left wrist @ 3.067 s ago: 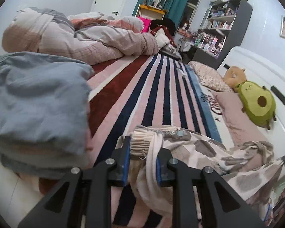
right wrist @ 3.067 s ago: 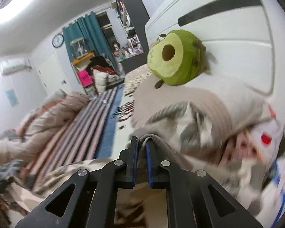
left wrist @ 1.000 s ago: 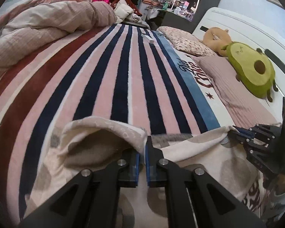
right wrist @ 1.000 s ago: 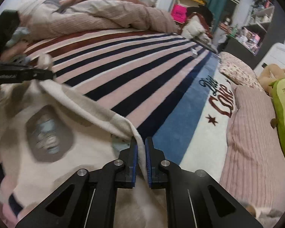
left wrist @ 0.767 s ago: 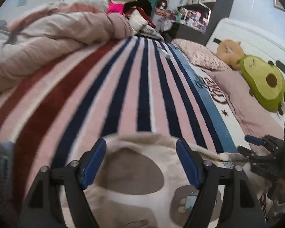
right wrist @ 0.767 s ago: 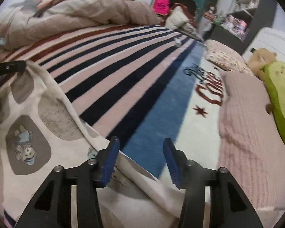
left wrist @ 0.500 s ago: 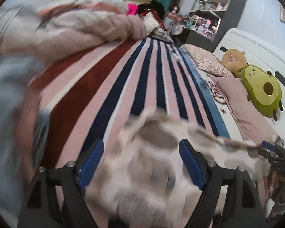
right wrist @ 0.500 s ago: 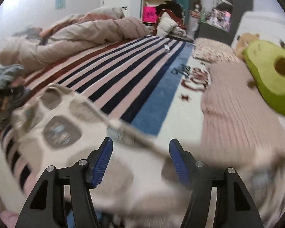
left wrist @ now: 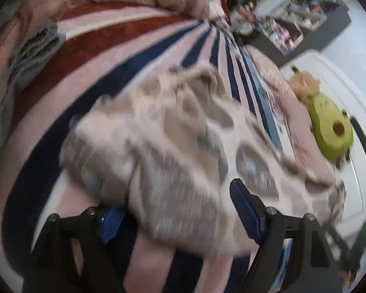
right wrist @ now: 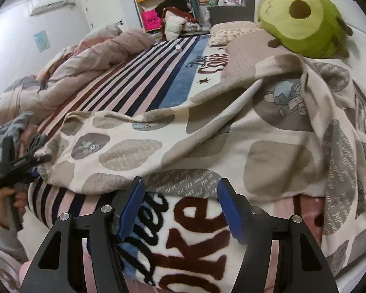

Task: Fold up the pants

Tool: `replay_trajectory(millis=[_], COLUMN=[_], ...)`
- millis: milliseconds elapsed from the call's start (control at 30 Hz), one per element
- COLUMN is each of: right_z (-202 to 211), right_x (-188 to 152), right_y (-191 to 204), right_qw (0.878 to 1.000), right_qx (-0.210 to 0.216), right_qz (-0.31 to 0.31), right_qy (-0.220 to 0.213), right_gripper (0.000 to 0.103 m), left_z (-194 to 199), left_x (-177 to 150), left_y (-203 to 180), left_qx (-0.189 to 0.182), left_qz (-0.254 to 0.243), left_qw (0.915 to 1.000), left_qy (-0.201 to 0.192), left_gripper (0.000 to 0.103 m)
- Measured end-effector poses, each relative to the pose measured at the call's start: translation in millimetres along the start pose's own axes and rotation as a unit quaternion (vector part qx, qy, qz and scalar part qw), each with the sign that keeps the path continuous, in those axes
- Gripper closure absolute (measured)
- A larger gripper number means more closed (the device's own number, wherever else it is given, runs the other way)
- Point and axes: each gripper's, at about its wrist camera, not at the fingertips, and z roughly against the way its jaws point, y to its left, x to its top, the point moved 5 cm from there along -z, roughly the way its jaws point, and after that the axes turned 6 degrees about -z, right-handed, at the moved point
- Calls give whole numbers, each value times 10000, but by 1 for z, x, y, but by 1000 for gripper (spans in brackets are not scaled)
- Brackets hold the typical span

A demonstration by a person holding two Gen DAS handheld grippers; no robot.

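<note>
pants (right wrist: 183,131): lying spread across the striped blanket (right wrist: 144,73) on the bed, far end draping over the pink pillow (right wrist: 241,56)
left gripper (left wrist: 175,217): jaws gaping wide, gripping nothing, pants edge sitting between them
right gripper (right wrist: 180,210): jaws spreading wide, empty, hovering just short of the pants hem
avocado plush (right wrist: 302,17): resting beyond the pants

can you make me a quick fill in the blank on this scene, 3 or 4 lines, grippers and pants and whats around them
1. The right gripper has its jaws ____, holding nothing.
2. The patterned pants lie spread across the ____ blanket.
3. The plush toy near the headboard is shaped like an ____.
4. The left gripper is open, and the pads on its fingers are coloured ____.

Missing words: open; striped; avocado; blue
</note>
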Motion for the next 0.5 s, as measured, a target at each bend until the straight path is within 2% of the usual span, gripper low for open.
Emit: replay_trajectory(millis=[67,100,133,200,300,367,433,500], right_z=[1,0,-2,-8,-11,-12,-10,-8], right_x=[0,1,1,2,4,3,0,-2], right_y=[2,3,5,7,10,15,25,32], right_qw=[10000,10000,10000,9999,9998,9996,9990,9982], right_qx=[32,49,55,47,100,215,373,495], right_qz=[-7,2,26,77,108,129,202,275], right_qy=[-1,9,22,61,97,133,171,179], right_gripper=[45,45,45,45,45,45,45,45], left_z=[-8,-12,-16,-10,19,41,65,77], left_x=[13,17,21,27,42,54,67,76], left_y=[2,4,7,11,18,28,38,45], left_qx=[296,459,483,558,912,1254,1735,1814], left_qz=[33,29,38,34,-112,-157,-236,-271], left_qw=[9992,9985,9983,9970,9907,9840,9726,9702], left_qy=[-249,-301,-318,-536,-1003,-1260,-1533,-1582], left_gripper=[57,82,87,92,94,94,94,94])
